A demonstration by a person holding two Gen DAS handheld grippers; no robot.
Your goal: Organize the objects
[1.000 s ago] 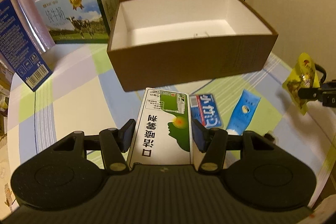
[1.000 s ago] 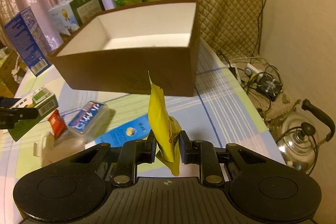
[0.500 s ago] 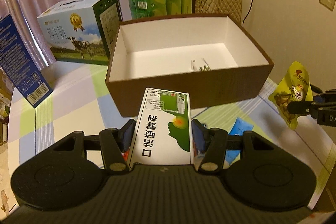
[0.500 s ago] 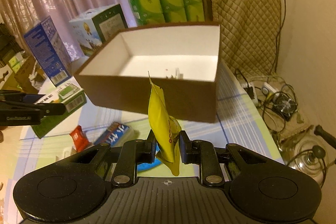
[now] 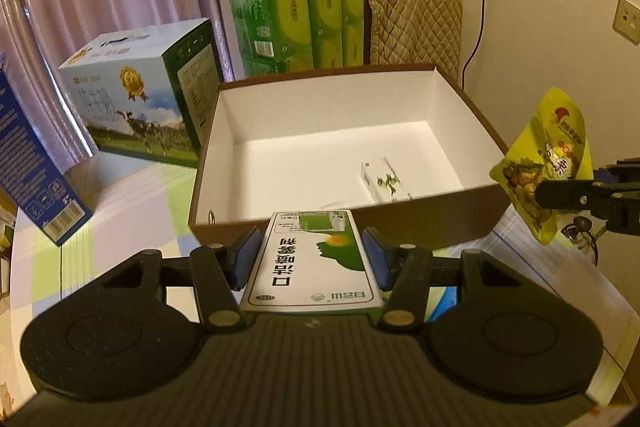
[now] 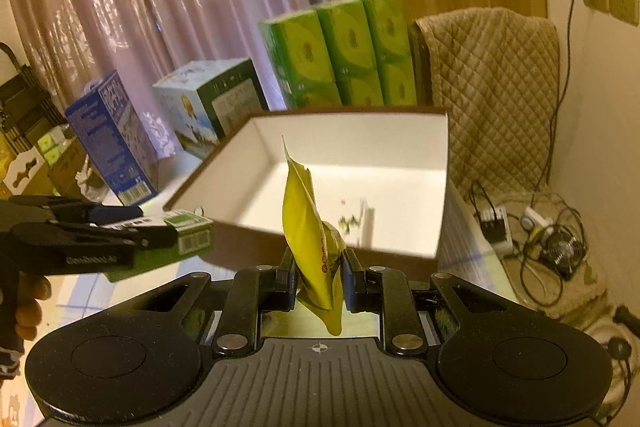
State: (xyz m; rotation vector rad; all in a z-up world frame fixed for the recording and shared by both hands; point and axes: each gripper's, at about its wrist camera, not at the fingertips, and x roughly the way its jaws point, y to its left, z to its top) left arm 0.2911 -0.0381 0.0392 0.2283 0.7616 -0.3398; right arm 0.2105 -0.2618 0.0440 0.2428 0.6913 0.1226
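My left gripper (image 5: 312,251) is shut on a white and green carton (image 5: 316,263), held flat just above the near wall of the brown box (image 5: 400,223). That carton (image 6: 176,239) and the left gripper (image 6: 160,235) also show at the left of the right wrist view. My right gripper (image 6: 318,267) is shut on a yellow snack pouch (image 6: 308,227), upright before the brown box (image 6: 256,247). In the left wrist view the pouch (image 5: 548,163) hangs beside the box's right wall. A small white packet (image 5: 384,183) lies inside the box.
Behind the brown box stand a milk carton case (image 5: 140,107), green tissue packs (image 5: 296,15) and a blue box (image 5: 28,163). A quilted chair back (image 6: 496,87) is at the right. Cables and a small fan (image 6: 564,247) lie on the floor.
Both grippers have risen and come closer to the brown box with their loads. The box interior and the white packet inside now show more fully; the table items dropped out of view.
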